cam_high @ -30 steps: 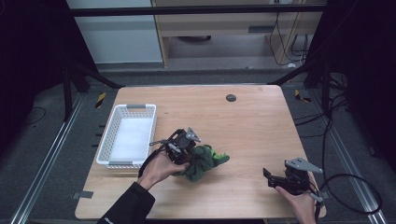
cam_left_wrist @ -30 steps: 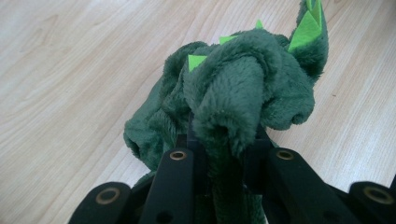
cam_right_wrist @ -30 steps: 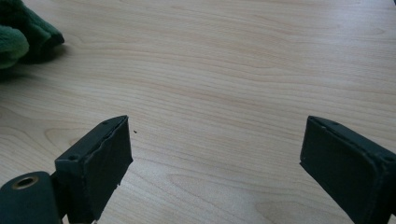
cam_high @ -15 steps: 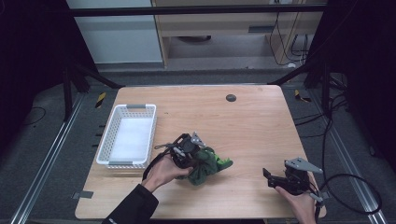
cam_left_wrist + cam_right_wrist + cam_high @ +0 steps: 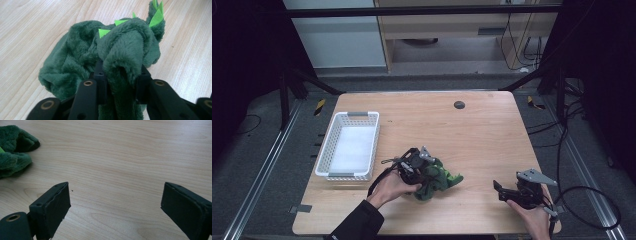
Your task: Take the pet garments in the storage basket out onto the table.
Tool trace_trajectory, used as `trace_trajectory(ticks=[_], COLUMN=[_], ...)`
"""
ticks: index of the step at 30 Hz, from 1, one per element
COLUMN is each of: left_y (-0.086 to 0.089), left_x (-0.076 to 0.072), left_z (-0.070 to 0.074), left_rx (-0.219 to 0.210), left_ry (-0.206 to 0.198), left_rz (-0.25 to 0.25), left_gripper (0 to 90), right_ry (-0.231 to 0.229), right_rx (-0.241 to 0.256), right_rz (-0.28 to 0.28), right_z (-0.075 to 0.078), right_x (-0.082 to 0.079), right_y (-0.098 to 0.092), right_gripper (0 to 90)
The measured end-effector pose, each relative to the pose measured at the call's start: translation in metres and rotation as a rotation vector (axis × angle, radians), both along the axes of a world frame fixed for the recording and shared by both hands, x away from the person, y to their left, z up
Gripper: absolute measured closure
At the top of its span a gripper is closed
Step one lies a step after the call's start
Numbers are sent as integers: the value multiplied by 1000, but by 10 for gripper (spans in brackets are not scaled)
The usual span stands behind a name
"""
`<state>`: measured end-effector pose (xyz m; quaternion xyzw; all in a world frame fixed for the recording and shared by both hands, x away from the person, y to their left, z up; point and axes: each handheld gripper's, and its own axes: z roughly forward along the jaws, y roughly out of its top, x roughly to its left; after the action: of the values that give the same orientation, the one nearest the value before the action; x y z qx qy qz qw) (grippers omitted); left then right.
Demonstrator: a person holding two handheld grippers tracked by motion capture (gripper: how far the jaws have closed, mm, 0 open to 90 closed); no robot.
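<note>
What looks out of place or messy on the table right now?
Nothing is spilled or damaged. The green plush dinosaur lies crumpled on the wooden table, a fold pinched in the left gripper, outside the empty white basket.

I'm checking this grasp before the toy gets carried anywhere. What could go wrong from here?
The left gripper is shut on just one soft fold of the green plush dinosaur, so the plush might slip out when lifted. The rest of the toy hangs loose and could drag on the table or catch the rim of the white basket. The right gripper is open and apart from the toy, giving no support.
</note>
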<state>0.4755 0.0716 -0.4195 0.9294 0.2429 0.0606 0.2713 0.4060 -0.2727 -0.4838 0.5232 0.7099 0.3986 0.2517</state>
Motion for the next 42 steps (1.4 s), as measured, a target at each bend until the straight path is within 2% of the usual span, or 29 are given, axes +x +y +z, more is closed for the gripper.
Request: trace_trajectory(ticks=[4, 18, 23, 31, 42], left_y=[1, 5, 9, 20, 46], left_x=[0, -5, -6, -11, -18], left_z=[-1, -4, -3, 2, 12], left_rx=[-16, -27, -43, -71, -180], left_ry=[1, -15, -19, -49, -70], left_rz=[-4, -8, -3, 16, 57], left_gripper=[614, 372, 314, 250, 231], right_ry=[0, 7, 3, 3, 4], right_rx=[0, 7, 1, 0, 0], right_rz=[0, -2, -2, -1, -1], right_z=[0, 0, 0, 0, -1], right_x=[0, 0, 0, 0, 0], right_y=[0, 0, -1, -1, -1], right_gripper=[87, 85, 84, 82, 80])
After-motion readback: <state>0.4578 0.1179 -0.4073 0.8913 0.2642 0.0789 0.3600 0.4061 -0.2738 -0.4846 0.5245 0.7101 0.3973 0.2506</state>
